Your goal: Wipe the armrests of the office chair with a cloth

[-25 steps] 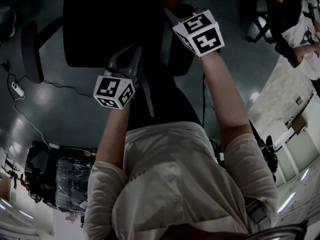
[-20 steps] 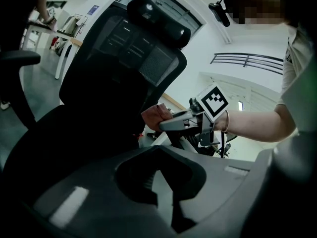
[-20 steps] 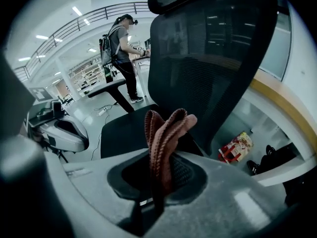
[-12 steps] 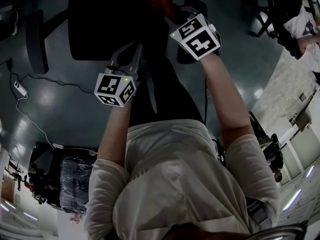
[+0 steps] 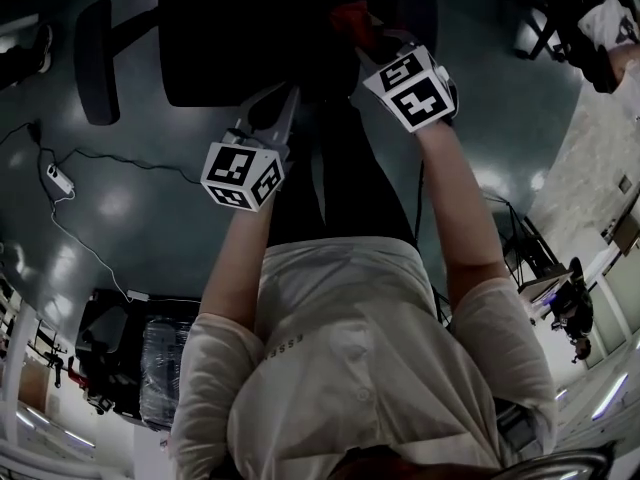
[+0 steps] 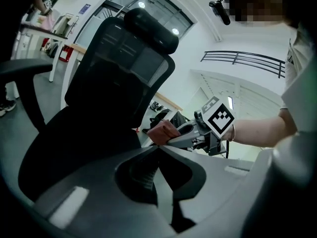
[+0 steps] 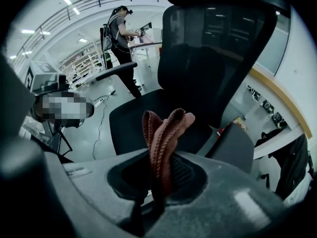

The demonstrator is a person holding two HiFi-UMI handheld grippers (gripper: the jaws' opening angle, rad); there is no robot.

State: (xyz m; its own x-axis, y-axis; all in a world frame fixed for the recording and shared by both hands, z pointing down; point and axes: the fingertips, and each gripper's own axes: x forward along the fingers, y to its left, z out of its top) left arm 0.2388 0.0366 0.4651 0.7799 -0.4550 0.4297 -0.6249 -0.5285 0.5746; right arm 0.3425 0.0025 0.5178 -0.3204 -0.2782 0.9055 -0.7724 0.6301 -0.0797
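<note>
Gripping a folded reddish-brown cloth (image 7: 163,133) between its jaws, the right gripper (image 7: 157,175) hangs above the front of a black office chair (image 5: 250,28), which fills the 12 o'clock part of the head view. Seen from above, the cloth (image 5: 350,16) sits over the seat's edge, with the chair's right-hand armrest (image 5: 415,8) just beside it at 3 o'clock. The right gripper view likewise shows that armrest (image 7: 233,145) at 3 o'clock of the cloth, close but apart from it. The other armrest (image 5: 95,58) stands well away at 10 o'clock.

The left gripper (image 5: 288,96) points at the seat from 6 o'clock; its own view shows its jaws (image 6: 157,148) brought together at the tips with nothing between them. That view also catches the right gripper (image 6: 171,138) at 1 o'clock, the cloth (image 6: 161,132) bunched at its tip beside the mesh backrest (image 6: 119,68).

A power strip (image 5: 55,176) with its cable lies on the glossy floor (image 5: 130,218) at 9 o'clock. Another person (image 7: 119,31) stands in the background beyond the far armrest (image 7: 116,68).
</note>
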